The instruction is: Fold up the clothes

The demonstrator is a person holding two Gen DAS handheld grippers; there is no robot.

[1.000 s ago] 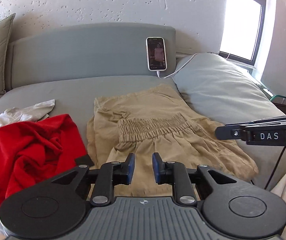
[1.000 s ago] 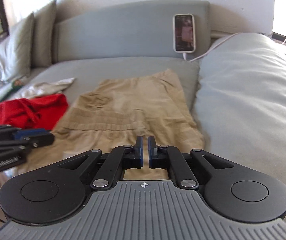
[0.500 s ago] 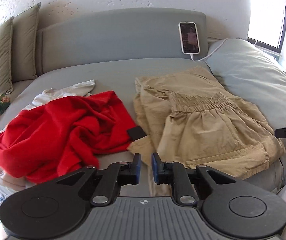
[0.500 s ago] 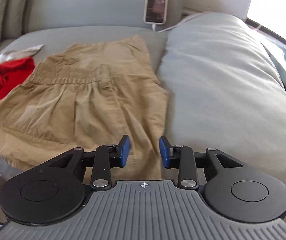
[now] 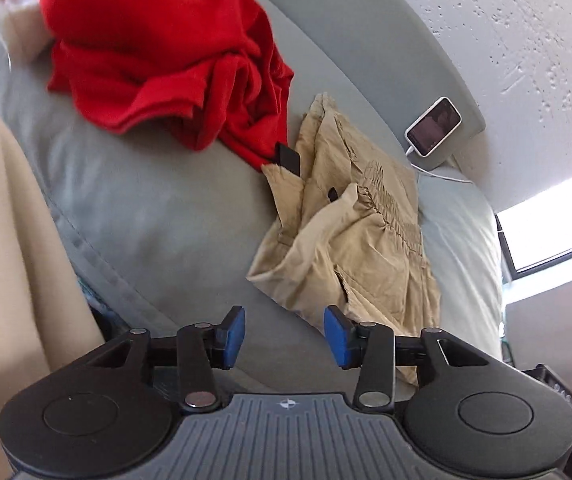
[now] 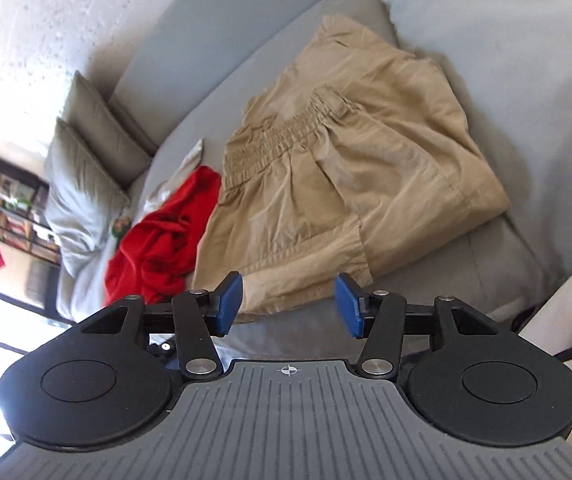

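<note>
Tan shorts (image 6: 337, 168) with an elastic waistband lie folded on the grey bed; the left wrist view shows the same tan shorts (image 5: 357, 236) from their left side. A crumpled red garment (image 5: 166, 56) lies to their left, and the red garment (image 6: 162, 240) also shows in the right wrist view. My left gripper (image 5: 284, 336) is open near the bed's front edge, just short of the shorts' near corner, nothing between its fingers. My right gripper (image 6: 287, 306) is open just above the shorts' near hem, holding nothing.
A white phone (image 5: 433, 126) on a cable leans against the grey headboard (image 5: 365, 40). A large grey pillow (image 6: 525, 40) lies right of the shorts, two cushions (image 6: 86, 152) at the far left. Beige fabric (image 5: 2, 260) fills the left edge.
Both grippers have opened wider and tilted, dropping closer to the bed's front edge. The left one swung toward the shorts' left corner, the right toward their near hem.
</note>
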